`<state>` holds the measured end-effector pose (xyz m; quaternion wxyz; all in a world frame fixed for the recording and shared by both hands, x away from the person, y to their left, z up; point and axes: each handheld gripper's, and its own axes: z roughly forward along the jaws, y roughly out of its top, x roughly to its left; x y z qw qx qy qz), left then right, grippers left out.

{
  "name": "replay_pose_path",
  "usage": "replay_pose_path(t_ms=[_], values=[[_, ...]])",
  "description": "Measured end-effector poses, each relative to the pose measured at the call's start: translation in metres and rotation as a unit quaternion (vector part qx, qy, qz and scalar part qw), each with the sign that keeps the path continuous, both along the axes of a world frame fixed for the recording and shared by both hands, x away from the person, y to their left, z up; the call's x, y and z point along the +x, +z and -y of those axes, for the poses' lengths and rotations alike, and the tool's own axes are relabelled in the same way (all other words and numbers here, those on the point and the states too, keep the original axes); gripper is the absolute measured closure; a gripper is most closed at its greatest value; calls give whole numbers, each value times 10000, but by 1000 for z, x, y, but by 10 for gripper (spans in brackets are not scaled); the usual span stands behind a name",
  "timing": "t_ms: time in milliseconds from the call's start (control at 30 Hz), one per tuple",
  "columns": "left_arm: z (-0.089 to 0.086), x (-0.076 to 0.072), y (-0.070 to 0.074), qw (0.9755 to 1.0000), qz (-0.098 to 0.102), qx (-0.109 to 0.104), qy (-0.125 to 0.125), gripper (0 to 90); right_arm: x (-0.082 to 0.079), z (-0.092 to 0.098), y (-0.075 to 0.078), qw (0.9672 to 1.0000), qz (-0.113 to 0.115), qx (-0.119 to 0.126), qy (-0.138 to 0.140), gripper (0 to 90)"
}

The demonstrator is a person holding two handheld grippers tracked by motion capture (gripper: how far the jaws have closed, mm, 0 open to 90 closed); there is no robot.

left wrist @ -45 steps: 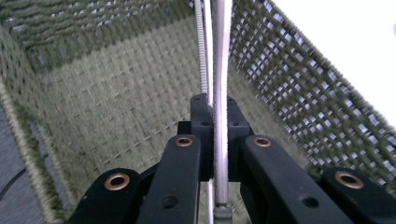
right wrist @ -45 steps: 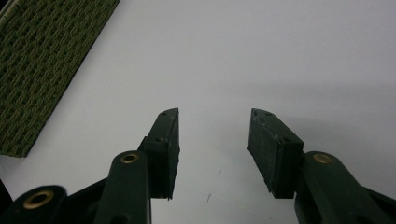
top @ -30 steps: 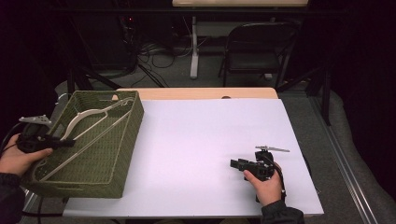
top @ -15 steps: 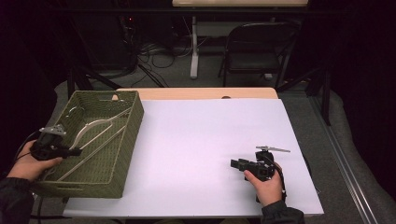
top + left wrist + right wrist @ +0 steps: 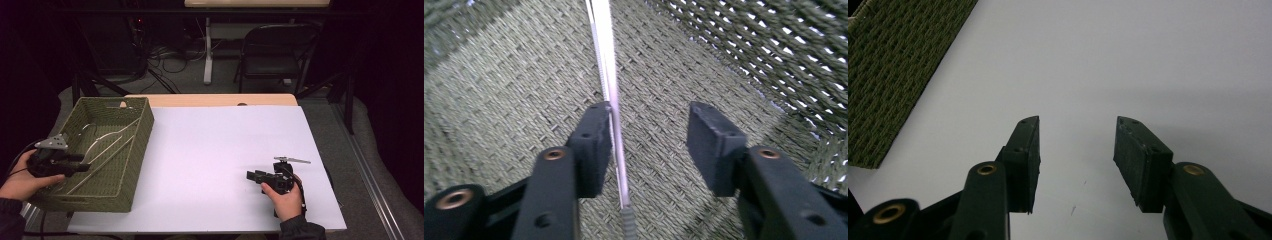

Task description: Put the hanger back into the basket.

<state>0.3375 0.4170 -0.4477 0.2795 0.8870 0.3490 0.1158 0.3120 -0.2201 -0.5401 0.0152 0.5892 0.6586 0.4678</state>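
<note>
Two black jaws of the left gripper (image 5: 649, 145) stand wide apart inside the green woven basket (image 5: 135, 150), holding nothing; a thin white metal rod (image 5: 611, 110) runs along the inner face of one jaw, lying on the basket floor. The right gripper (image 5: 255, 176) rests on the white table sheet (image 5: 215, 150), jaws spread, empty, well apart from the basket.

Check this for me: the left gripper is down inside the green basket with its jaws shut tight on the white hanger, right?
Not quite. The left gripper is inside the green basket, but its jaws are open. In the left gripper view the white hanger runs along one jaw, and a clear gap separates it from the other.
</note>
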Motion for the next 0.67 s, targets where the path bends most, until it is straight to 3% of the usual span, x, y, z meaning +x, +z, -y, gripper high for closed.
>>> replay_pose_path(t_ms=[133, 200, 300, 433, 533, 667], values=[[7, -10, 8, 10000, -33, -57, -4, 487, 0, 1, 1, 10000, 3, -1, -7, 532], [12, -15, 14, 10000, 25, 48, -21, 485, -1, 1, 1, 10000, -9, 27, -31, 531], [17, -26, 22, 9999, 85, -85, -29, 484, -3, 3, 3, 10000, 13, 53, -33, 529], [30, -41, 32, 9995, 281, -107, 103, 468, -7, 6, 5, 10000, 51, 54, -53, 527], [43, -54, 36, 9987, 324, -349, 167, 439, -13, 8, 7, 9998, 172, 44, -37, 515], [63, -69, 35, 9978, 422, -462, 238, 421, -21, 10, 12, 9988, 416, -245, 30, 481]])
